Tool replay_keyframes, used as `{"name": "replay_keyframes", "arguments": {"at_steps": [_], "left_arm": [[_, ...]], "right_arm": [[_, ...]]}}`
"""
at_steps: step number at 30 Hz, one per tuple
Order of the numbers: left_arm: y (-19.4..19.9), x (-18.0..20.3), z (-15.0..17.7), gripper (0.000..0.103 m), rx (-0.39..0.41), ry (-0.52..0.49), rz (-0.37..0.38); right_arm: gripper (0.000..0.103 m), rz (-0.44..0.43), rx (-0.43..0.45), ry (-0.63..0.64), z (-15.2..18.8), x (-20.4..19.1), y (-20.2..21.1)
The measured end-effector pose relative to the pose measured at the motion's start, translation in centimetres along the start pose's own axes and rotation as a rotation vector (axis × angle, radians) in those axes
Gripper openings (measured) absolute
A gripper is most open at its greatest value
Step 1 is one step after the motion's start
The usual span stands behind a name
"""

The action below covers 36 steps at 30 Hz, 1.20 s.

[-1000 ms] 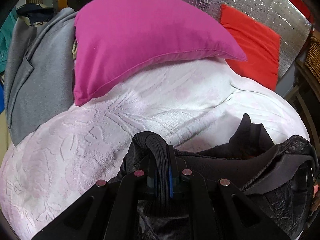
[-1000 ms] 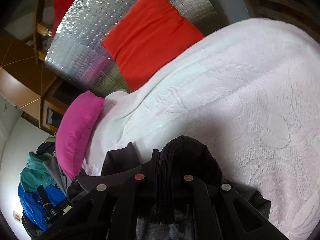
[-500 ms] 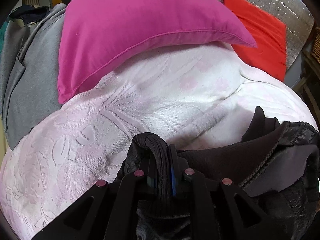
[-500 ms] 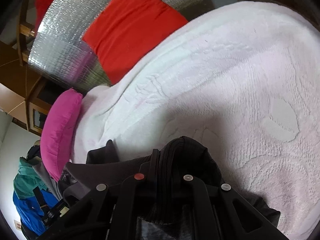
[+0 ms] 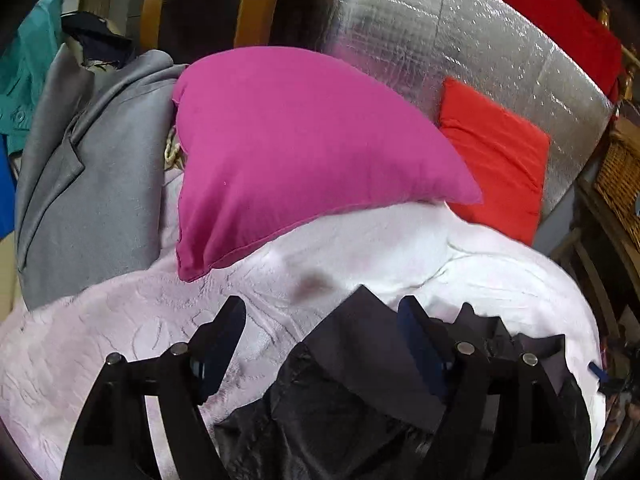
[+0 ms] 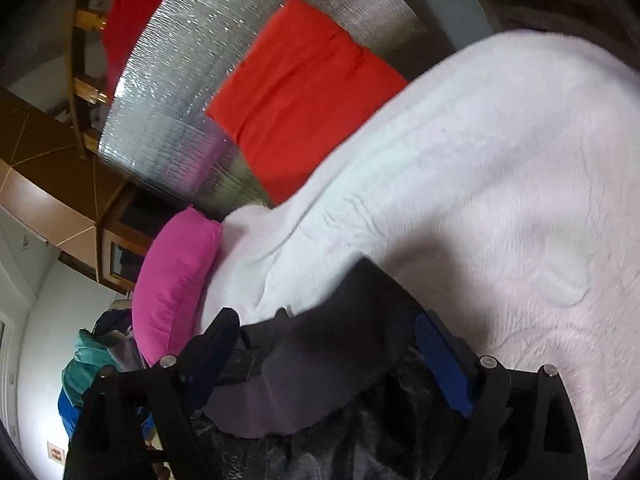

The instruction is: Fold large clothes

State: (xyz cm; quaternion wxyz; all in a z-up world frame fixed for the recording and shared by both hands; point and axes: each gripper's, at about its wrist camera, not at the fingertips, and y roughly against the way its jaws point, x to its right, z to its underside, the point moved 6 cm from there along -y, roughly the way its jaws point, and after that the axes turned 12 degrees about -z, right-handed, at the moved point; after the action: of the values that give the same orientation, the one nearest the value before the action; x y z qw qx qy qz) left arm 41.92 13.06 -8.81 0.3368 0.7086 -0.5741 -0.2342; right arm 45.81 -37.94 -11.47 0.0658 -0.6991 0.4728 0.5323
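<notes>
A black garment (image 5: 360, 392) with a shiny lining lies on the pale pink bedspread (image 5: 132, 320). My left gripper (image 5: 324, 320) is open, its fingers spread on either side of the garment's near corner, not gripping it. In the right wrist view the same garment (image 6: 320, 368) shows a grey inner band, and my right gripper (image 6: 328, 332) is open with the cloth lying loose between its fingers.
A magenta pillow (image 5: 288, 152) and a red pillow (image 5: 496, 156) lean on a silver foil headboard (image 5: 440, 32). A grey coat (image 5: 88, 184) lies at the left. A wicker basket (image 5: 620, 176) stands at the right. The bedspread (image 6: 500, 200) spreads wide at the right.
Both grippers were shut on the garment's ribbed edge and have opened, letting it go. Both have drawn back a little from the pillows.
</notes>
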Motion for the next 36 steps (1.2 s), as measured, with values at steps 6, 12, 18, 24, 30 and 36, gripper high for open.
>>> {"name": "replay_keyframes", "arguments": {"at_steps": [6, 12, 18, 24, 30, 36], "left_arm": [[-3.0, -0.1, 3.1, 0.079, -0.084, -0.162, -0.021], [-5.8, 2.4, 6.4, 0.079, -0.163, -0.332, 0.0], [-5.7, 3.2, 6.4, 0.019, -0.113, -0.389, -0.073], [-8.4, 1.8, 6.4, 0.019, -0.14, -0.331, -0.14], [-8.9, 2.0, 6.5, 0.022, -0.128, -0.348, -0.189], [-8.2, 2.3, 6.0, 0.048, -0.08, -0.383, -0.277]], "right_arm": [[0.091, 0.13, -0.164, 0.254, 1.4, -0.4, -1.0], [0.083, 0.261, -0.331, 0.412, 4.1, 1.7, -4.4], [0.018, 0.348, -0.328, 0.472, 3.6, 1.5, -4.4], [0.016, 0.439, -0.251, 0.415, 1.8, 4.2, -3.9], [0.017, 0.466, -0.217, 0.351, 2.1, 6.4, -4.4], [0.042, 0.508, -0.201, 0.324, 2.0, 6.0, -3.9]]}}
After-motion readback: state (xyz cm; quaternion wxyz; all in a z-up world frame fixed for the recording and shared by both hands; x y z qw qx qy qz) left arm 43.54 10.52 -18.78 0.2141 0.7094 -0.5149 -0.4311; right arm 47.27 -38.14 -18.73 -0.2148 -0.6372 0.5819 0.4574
